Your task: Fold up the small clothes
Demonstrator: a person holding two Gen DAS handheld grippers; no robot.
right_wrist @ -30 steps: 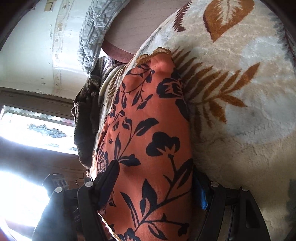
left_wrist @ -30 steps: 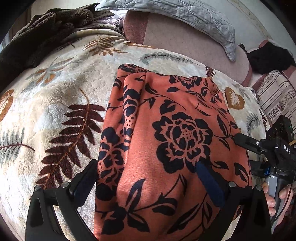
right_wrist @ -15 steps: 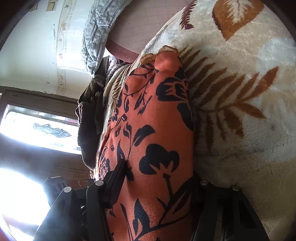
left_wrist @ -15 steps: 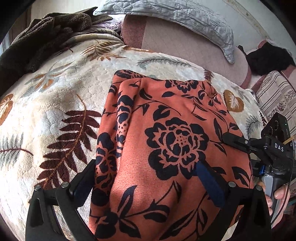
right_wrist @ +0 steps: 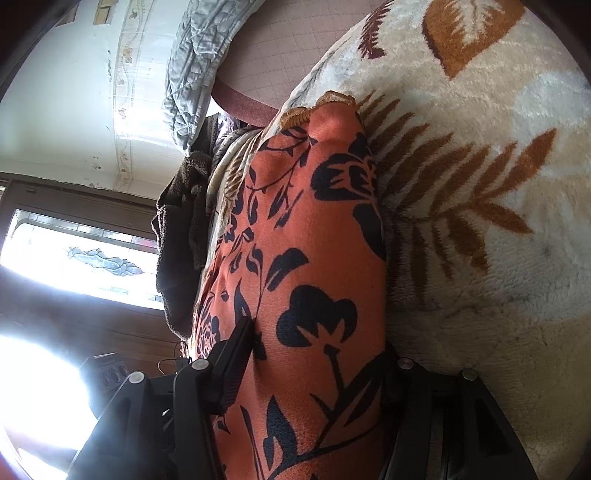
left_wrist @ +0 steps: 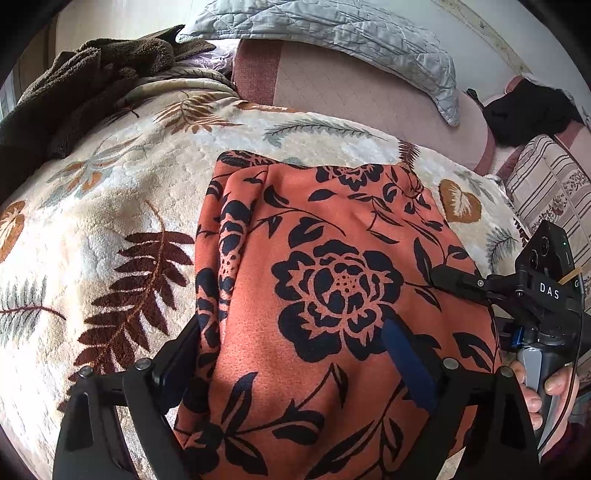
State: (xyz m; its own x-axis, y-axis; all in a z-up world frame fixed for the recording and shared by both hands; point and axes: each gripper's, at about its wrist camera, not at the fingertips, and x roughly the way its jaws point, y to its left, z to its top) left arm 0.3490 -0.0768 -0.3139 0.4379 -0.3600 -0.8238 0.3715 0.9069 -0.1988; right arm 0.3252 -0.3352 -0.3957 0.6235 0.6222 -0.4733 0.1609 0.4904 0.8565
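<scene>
An orange garment with a black flower print (left_wrist: 332, 280) lies folded on a cream leaf-patterned blanket (left_wrist: 92, 221). My left gripper (left_wrist: 291, 343) is open, its two fingers straddling the garment's near edge, with the cloth bulging between them. My right gripper (right_wrist: 317, 354) is open around the garment's right edge (right_wrist: 317, 258), one finger on top of the cloth and the other mostly hidden beside it. The right gripper also shows in the left wrist view (left_wrist: 458, 280), its top finger lying on the cloth, held by a hand.
A brown fleece (left_wrist: 85, 85) is heaped at the far left. A grey quilted cover (left_wrist: 332, 33) lies over a pink headboard (left_wrist: 351, 92) at the back. A black item (left_wrist: 532, 110) and a striped cushion (left_wrist: 546, 184) lie at the far right.
Both grippers have pushed forward along the garment. The cloth has flattened and spread a little, and its far edge lies straighter. The jaws have stayed open.
</scene>
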